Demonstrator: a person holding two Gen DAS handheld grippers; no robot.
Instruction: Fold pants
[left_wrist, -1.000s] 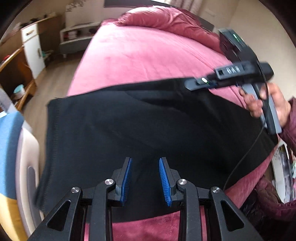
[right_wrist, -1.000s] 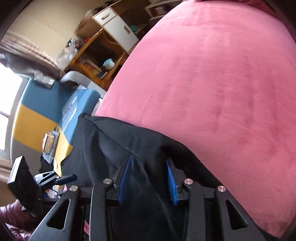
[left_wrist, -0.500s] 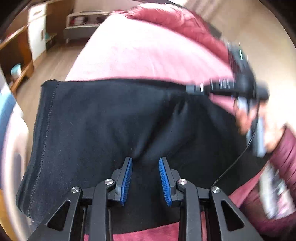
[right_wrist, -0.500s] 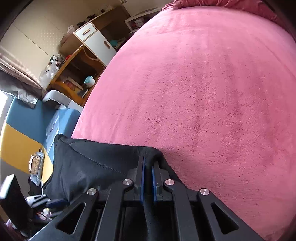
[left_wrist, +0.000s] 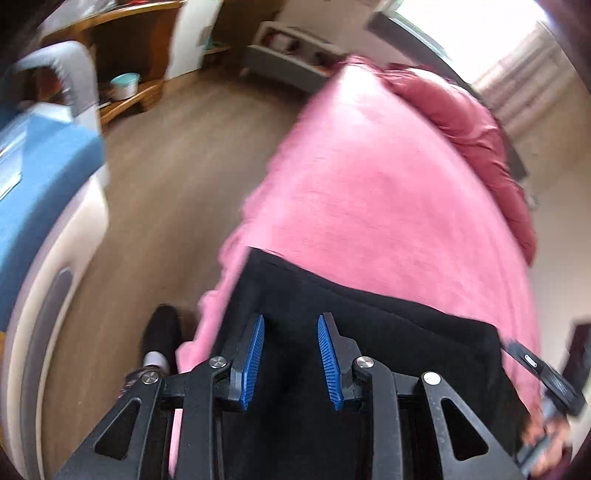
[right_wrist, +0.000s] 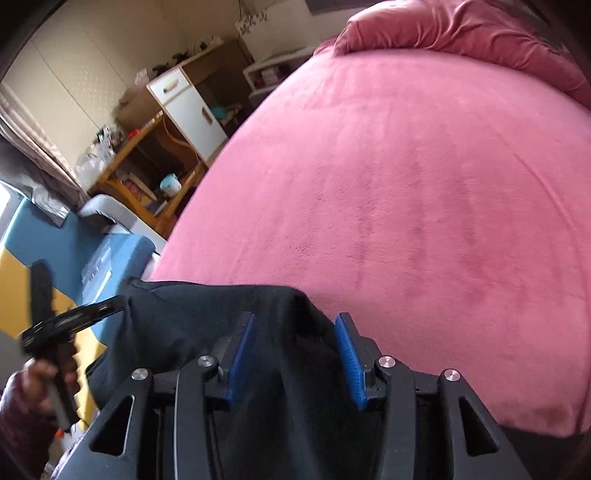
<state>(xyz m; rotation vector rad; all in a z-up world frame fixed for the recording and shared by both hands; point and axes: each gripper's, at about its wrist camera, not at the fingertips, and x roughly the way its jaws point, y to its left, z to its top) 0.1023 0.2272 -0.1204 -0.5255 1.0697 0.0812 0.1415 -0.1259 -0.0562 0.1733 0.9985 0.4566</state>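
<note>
Layout before you: the folded black fabric pants (right_wrist: 207, 332) lie on the near edge of the pink plush-covered bed (right_wrist: 406, 184). Your left gripper (left_wrist: 290, 354) and right gripper (right_wrist: 295, 354) sit over them, left and right. The crumpled dark-pink quilt (right_wrist: 480, 33) lies at the bed's far end.
</note>
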